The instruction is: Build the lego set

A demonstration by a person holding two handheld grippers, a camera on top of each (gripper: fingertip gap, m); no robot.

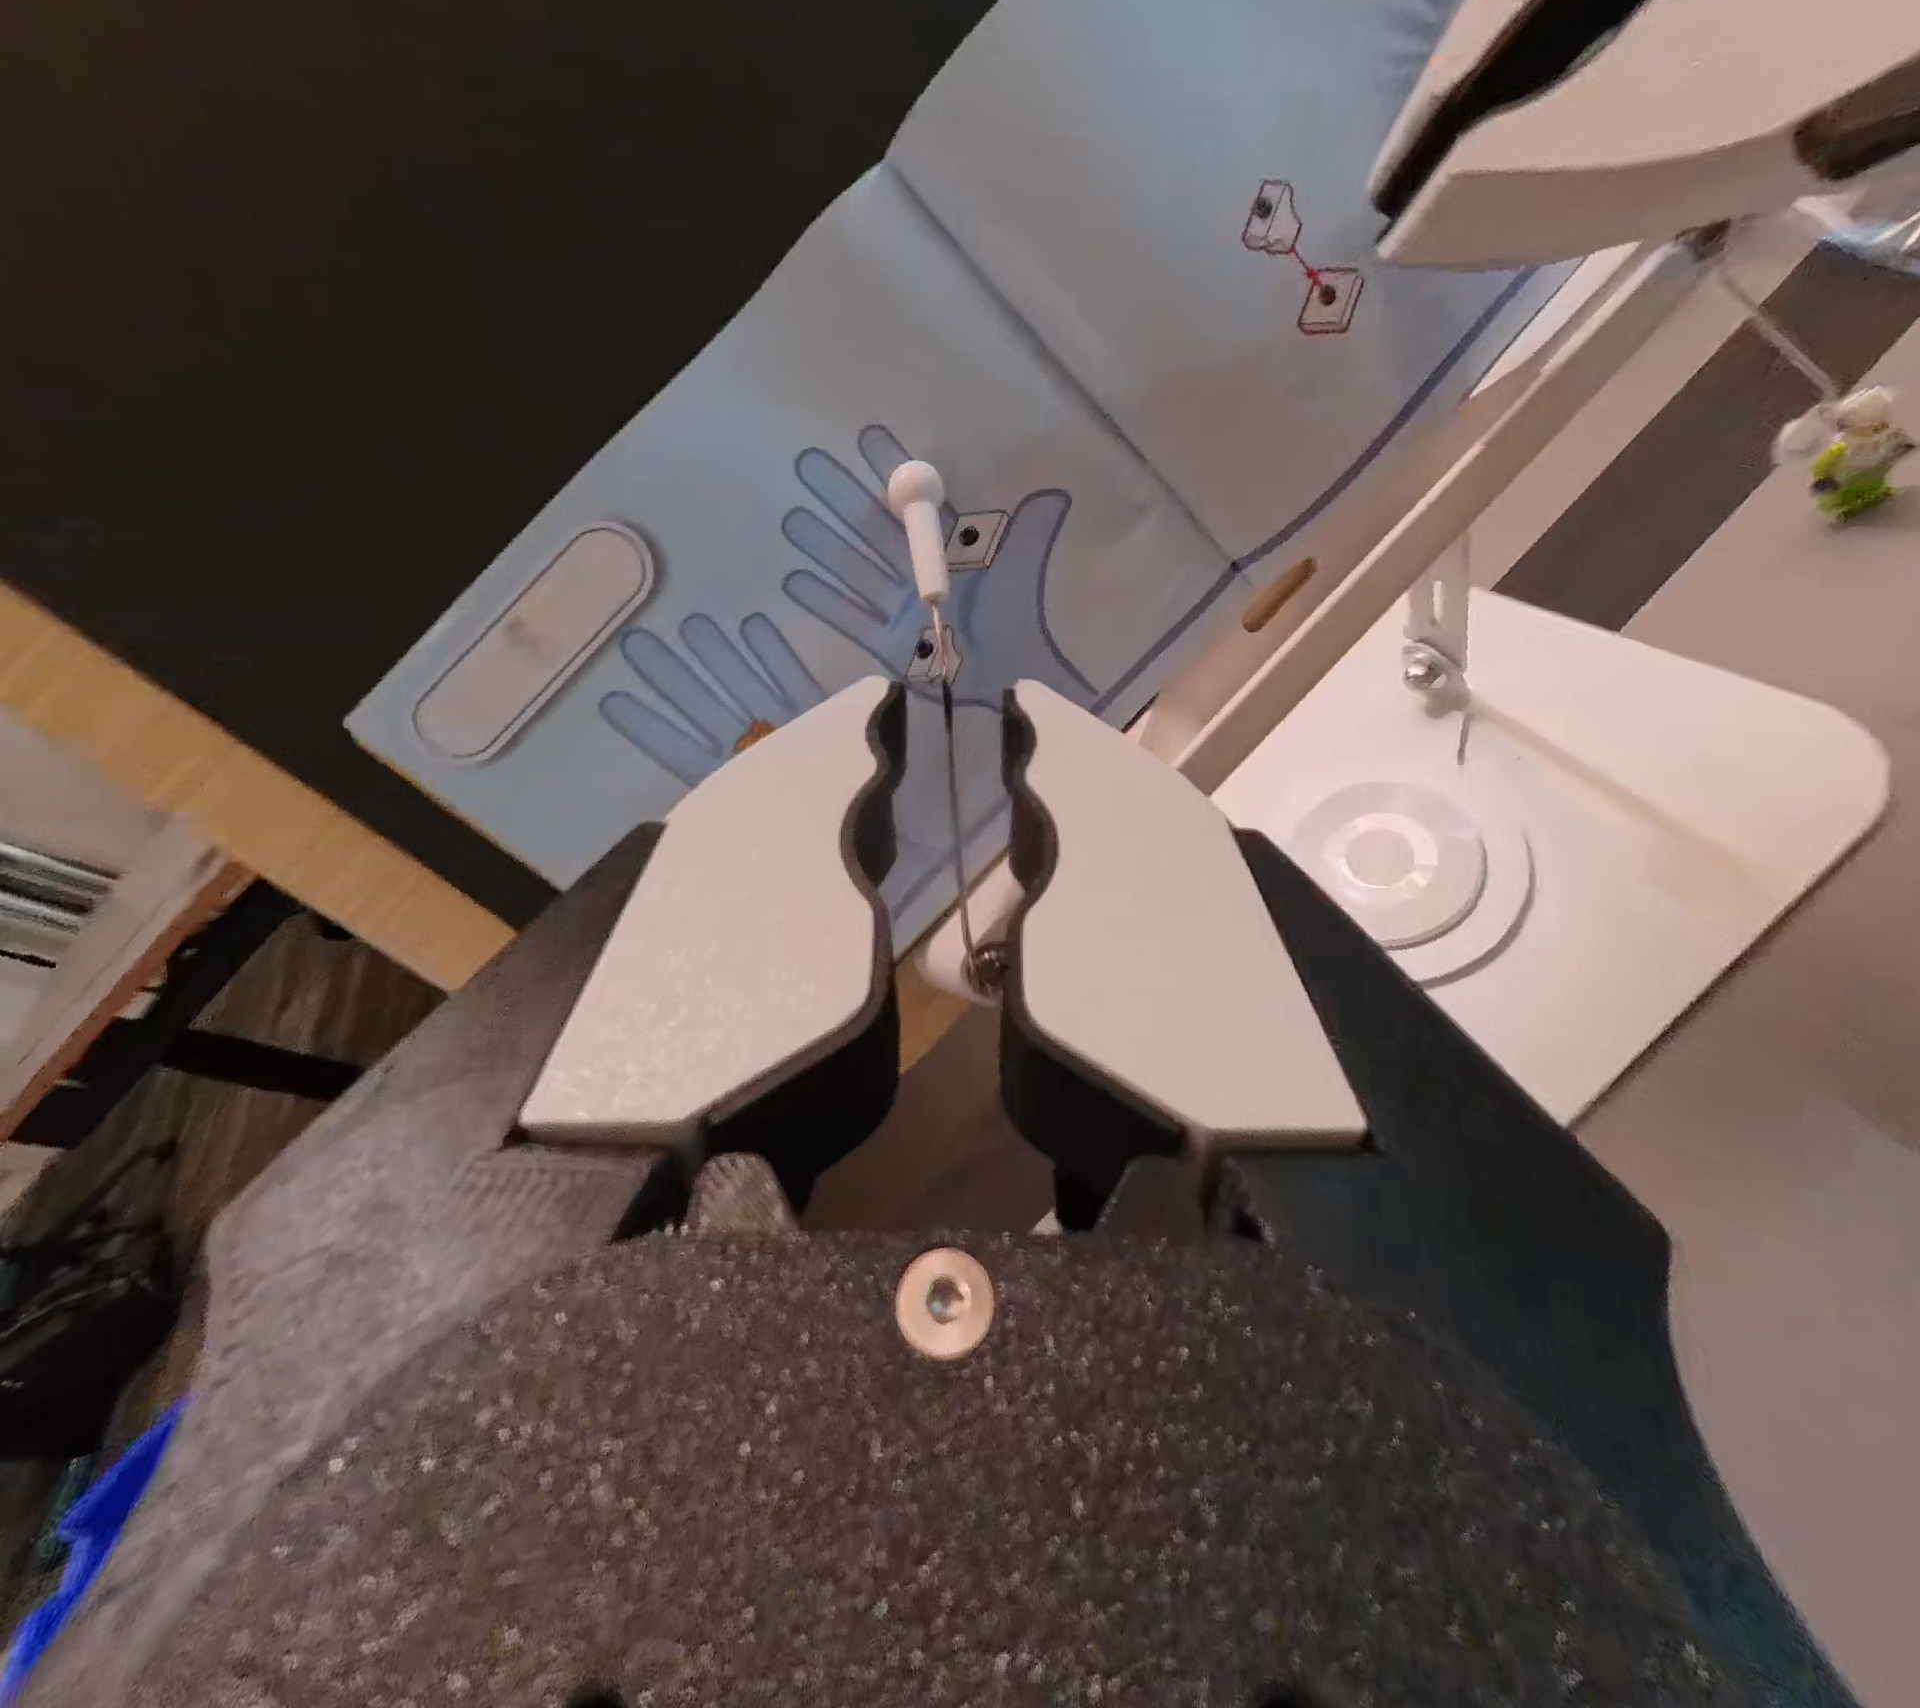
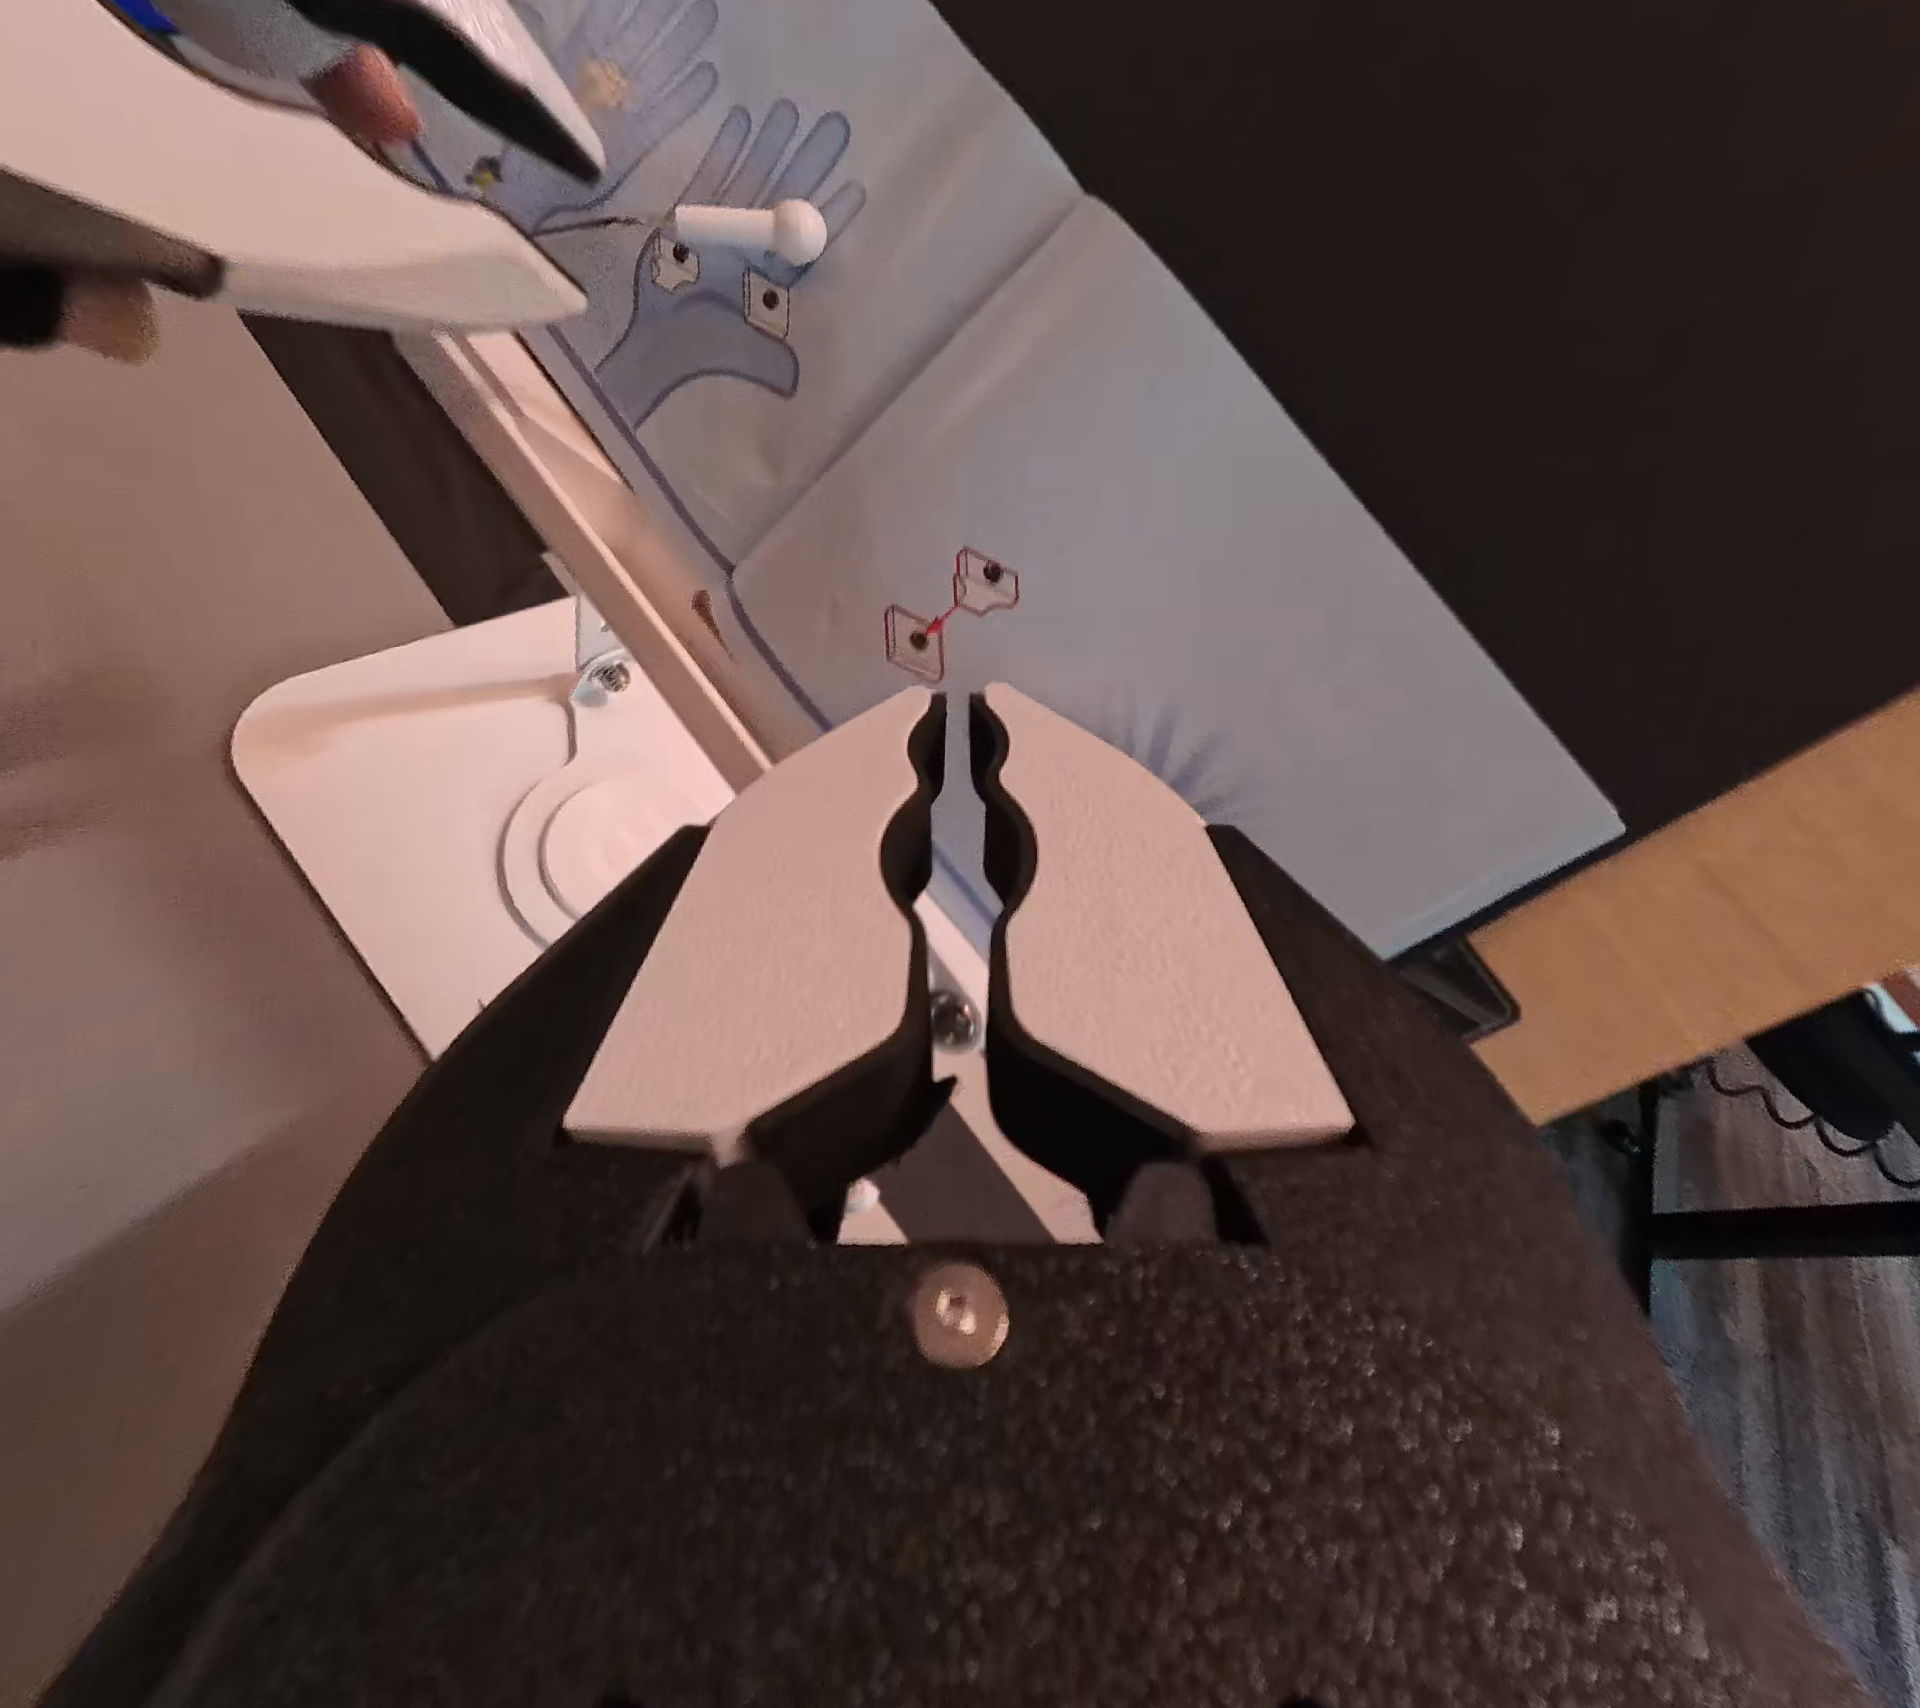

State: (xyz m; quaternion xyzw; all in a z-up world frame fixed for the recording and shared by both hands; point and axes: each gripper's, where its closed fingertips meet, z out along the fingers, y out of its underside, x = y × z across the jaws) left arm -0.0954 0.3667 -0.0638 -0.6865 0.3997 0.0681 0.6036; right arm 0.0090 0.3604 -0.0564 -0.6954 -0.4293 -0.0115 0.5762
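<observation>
- Nearest the lens in the left wrist view, the left hand-held gripper (image 1: 948,702) fills the lower half; its white fingers stand a small gap apart and hold nothing.
- Filling the same share of its own view, the right hand-held gripper (image 2: 958,700) has its jaws nearly closed, a thin slit between the tips, also with nothing in them.
- Beyond both, the pale blue instruction booklet (image 1: 1039,308) lies open and propped up on a white stand (image 1: 1621,837), with printed outlines of hands and small drawn bricks on its pages.
- That stand's flat base rests on the grey tabletop (image 1: 1787,1243), and a light wooden edge (image 1: 260,806) borders the scene behind.
- A thin wire page holder with a white knob (image 1: 920,515) presses against the booklet's page, just ahead of the left gripper's tips.
- Far off on the tabletop, at the right edge of the left view, sits a small lego piece (image 1: 1855,463) in white and lime green; it is blurred, so I cannot tell its exact shape.
- It lies well apart from both grippers.
</observation>
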